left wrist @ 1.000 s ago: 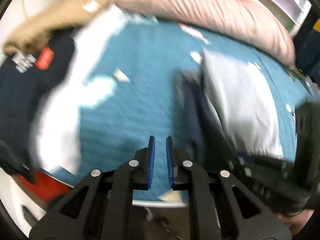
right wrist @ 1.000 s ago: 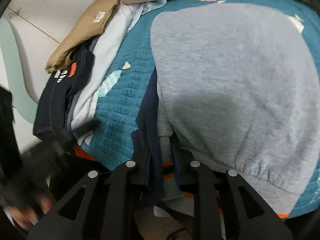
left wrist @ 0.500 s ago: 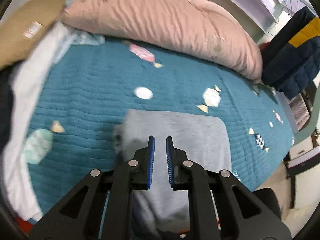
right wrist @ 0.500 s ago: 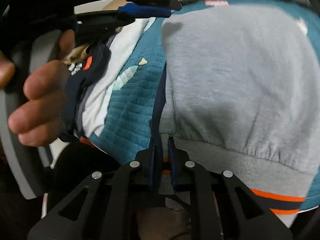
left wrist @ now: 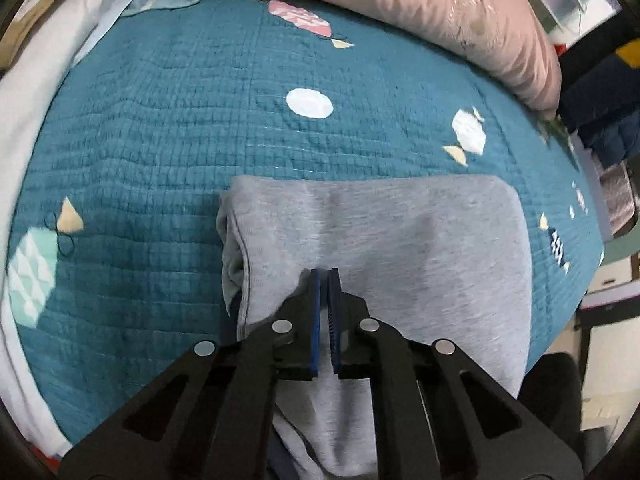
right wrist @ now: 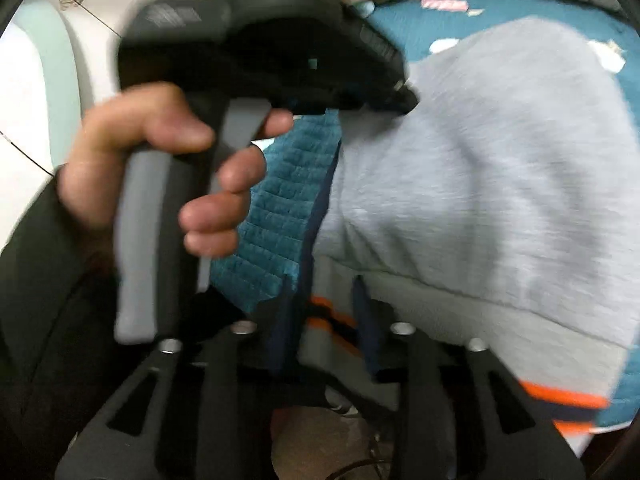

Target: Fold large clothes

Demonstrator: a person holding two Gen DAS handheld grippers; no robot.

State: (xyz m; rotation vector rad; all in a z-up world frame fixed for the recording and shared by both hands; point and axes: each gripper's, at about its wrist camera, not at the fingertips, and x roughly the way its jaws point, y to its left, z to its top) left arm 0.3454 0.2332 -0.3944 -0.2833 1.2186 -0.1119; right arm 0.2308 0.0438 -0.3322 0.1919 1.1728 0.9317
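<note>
Two claws work over one folded grey sweatshirt that lies on the near half of a teal quilt spread over a bed. In the left wrist view the left claw sits low over the middle of the sweatshirt, its blue pads drawn almost together with only a thin slit between them and no cloth caught there; the tips rest at or just above the grey fabric, which one I cannot tell. The sweatshirt's left edge shows stacked folded layers with a dark seam line.

Along the far edge of the quilt runs a long pink pillow. White cloth lies along the quilt's left border, with a tan garment at the far left corner. Dark blue clothing hangs at the right.

In the right wrist view, which is blurred, the right claw stands with its fingers well apart, straddling the near hem of the sweatshirt, where orange and navy stripes show; it grips nothing. A bare hand wraps the grey handle of the left claw's body, which reaches out over the sweatshirt's left side. The ribbed hem band runs toward the right, ending in more orange stripes.
</note>
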